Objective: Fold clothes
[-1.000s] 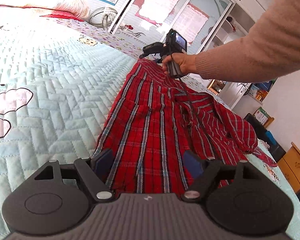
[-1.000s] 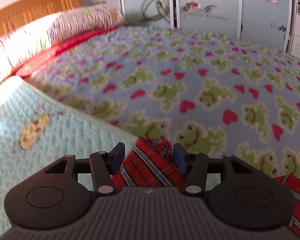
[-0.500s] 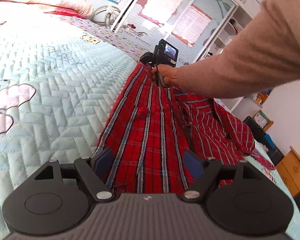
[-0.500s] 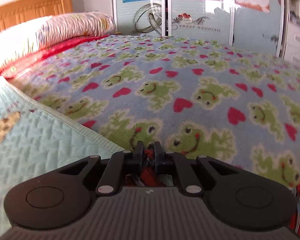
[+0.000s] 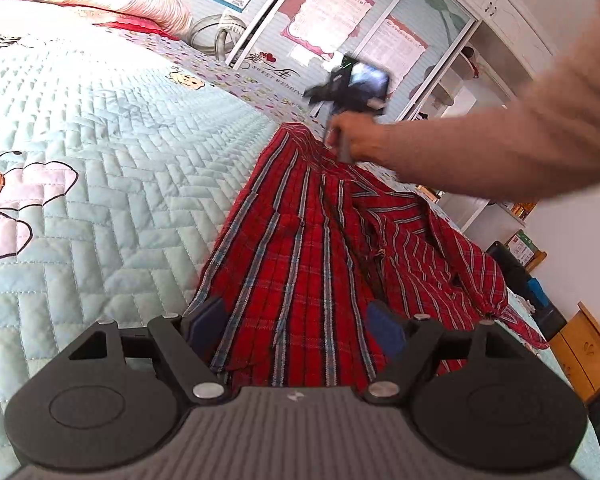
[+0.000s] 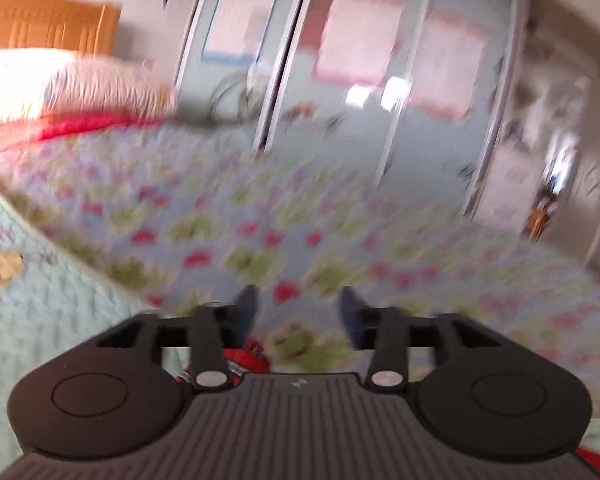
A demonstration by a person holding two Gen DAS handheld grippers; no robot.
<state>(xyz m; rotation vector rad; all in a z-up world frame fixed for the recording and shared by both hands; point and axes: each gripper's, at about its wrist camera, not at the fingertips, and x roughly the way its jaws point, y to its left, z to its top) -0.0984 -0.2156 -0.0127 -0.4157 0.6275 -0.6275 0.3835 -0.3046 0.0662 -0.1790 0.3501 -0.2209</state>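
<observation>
The red plaid shirt (image 5: 300,264) lies lengthwise on the bed's pale quilted cover (image 5: 100,168), running straight ahead of the left tool (image 5: 296,322). That tool's two fingers are spread wide, with the shirt's near hem lying between them and nothing pinched. At the shirt's far end, ahead and slightly right of the left tool, a hand (image 5: 356,142) in a beige sleeve (image 5: 500,148) holds the right tool (image 5: 352,84), blurred, just above the cloth. To the left tool's right, the shirt's loose half is rumpled in folds.

The right wrist view is blurred. The right tool (image 6: 298,308) has its fingers spread apart with nothing between them. A bit of the shirt (image 6: 248,356) shows just under its left finger (image 6: 246,312). Ahead of it spreads a frog-and-heart blanket (image 6: 300,232), with a pillow (image 6: 72,84) far left and wardrobe doors (image 6: 340,80) beyond.
</observation>
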